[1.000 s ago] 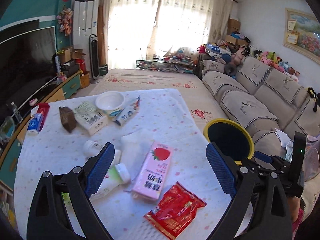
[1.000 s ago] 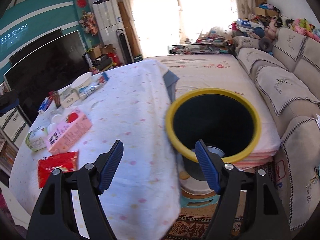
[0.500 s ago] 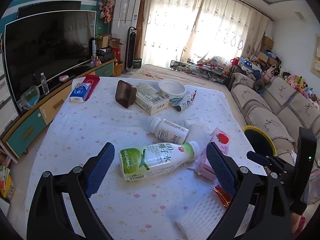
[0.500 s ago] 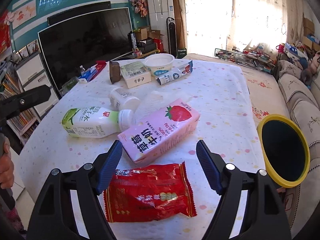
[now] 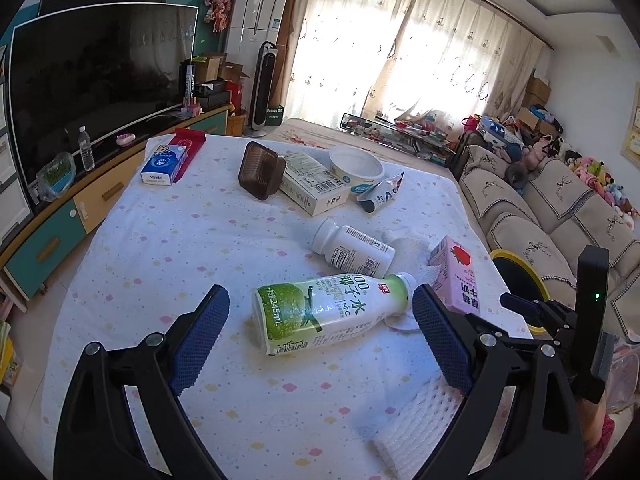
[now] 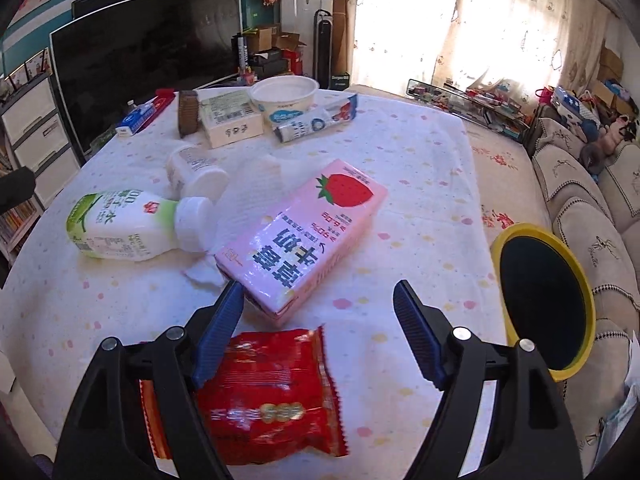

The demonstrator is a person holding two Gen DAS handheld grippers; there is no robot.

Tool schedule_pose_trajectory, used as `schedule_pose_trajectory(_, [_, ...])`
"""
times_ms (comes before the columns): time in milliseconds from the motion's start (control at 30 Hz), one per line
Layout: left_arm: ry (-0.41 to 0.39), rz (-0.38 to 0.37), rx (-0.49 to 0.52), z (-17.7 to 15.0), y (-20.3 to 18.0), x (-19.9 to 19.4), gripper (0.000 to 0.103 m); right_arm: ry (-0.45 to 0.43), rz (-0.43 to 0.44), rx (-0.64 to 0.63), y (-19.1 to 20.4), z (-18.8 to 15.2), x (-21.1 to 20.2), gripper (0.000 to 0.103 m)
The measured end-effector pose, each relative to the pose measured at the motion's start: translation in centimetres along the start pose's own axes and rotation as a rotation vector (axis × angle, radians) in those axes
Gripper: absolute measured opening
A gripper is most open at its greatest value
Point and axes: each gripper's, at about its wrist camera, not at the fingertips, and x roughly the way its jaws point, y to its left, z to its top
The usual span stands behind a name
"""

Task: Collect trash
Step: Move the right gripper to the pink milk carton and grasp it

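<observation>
Left wrist view: the left gripper point(image 5: 320, 332) has its jaws spread wide and holds nothing. Lying on its side between the two blue pads is a green-and-white drink bottle point(image 5: 326, 312), cap toward the right-hand jaw, base toward the left-hand one. The jaws straddle it with room to spare on both sides, which I judge to be a line-up for closing across its length. Just beyond the jaws lies a white pill bottle point(image 5: 354, 248), also on its side, and past the right-hand jaw stands the end of a pink strawberry milk carton point(image 5: 456, 276). A piece of white foam netting point(image 5: 416, 424) lies below the right-hand jaw.

In the right wrist view the right gripper point(image 6: 318, 332) is likewise wide open and empty. The milk carton lies flat, one corner reaching in between the jaw tips beside the left-hand pad, while a red snack packet point(image 6: 272, 396) sits under the left-hand jaw, closer to the camera. The packet is crinkled and shiny, so likely light and slippery. Outside the right-hand jaw, off the table point(image 6: 420, 184) edge, the yellow-rimmed bin point(image 6: 516, 236) stands open-mouthed, near enough to drop things in.
</observation>
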Motion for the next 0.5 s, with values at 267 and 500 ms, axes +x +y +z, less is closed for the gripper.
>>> schedule_pose_trajectory(267, [0.019,-0.015,0.017,-0.2,-1.4,0.8,0.092,-0.064,-0.047,0.159,-4.7,0.2,-0.1,0.074])
schedule_pose_trajectory(500, [0.028,-0.026,0.03,-0.6,-2.2,1.2,0.092,-0.055,0.003,0.116,-1.9,0.6,1.4,0.076])
